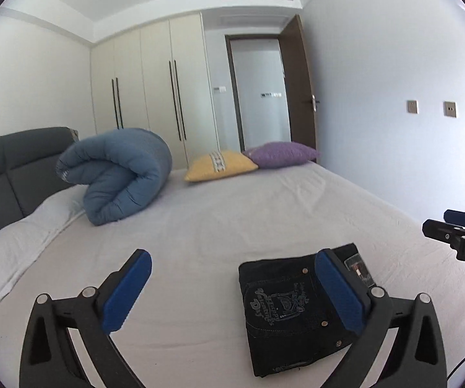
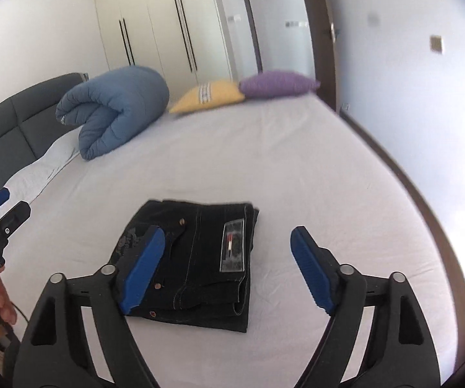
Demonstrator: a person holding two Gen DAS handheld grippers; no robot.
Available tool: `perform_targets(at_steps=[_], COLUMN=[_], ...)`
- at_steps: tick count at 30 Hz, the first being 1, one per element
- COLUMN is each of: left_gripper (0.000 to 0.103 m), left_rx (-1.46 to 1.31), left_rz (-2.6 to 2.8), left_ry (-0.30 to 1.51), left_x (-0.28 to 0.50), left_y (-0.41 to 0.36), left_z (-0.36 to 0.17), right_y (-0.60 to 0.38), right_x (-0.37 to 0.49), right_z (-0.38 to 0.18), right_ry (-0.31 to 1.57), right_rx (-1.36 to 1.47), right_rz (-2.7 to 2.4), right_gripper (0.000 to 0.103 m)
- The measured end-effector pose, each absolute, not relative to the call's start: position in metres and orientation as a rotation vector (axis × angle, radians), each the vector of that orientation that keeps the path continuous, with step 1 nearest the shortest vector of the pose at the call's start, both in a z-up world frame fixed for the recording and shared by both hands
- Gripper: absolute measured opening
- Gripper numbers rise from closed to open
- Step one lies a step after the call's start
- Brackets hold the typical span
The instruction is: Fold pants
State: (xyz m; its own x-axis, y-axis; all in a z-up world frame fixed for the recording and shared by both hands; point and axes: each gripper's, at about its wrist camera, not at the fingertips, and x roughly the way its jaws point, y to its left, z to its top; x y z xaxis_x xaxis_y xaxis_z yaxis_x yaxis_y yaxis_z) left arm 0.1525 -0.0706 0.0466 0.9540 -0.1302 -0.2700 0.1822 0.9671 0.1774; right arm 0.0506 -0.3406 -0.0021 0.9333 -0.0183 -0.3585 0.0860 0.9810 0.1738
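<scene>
Folded black pants [image 2: 196,265] rest on the bed [image 2: 297,168] just ahead of both wide-open, empty grippers, left gripper [image 1: 232,294] and right gripper [image 2: 229,268]; withdraw upward so no pad drags the stack.

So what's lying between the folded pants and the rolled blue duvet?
Nothing: only bare white sheet separates the folded pants from the rolled blue duvet, clearest in the right wrist view.
</scene>
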Motion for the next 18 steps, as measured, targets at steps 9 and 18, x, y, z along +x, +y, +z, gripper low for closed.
perform_targets(at_steps=[9,18], left_gripper=[0.103,0.103], left_rx=[0.079,0.134], left_rz=[-0.057,-0.058], left_ry=[-0.004,0.101], left_x=[0.024,-0.010], left_y=[-0.024,-0.026], left_z=[0.123,0.140], right_y=[-0.283,-0.255], right_x=[-0.084,-0.154], right_z=[0.071,0.098], right_ry=[0.030,0.099], right_rx=[0.066,0.054], right_rz=[-0.141,-0.131], right_gripper=[0.103,0.103])
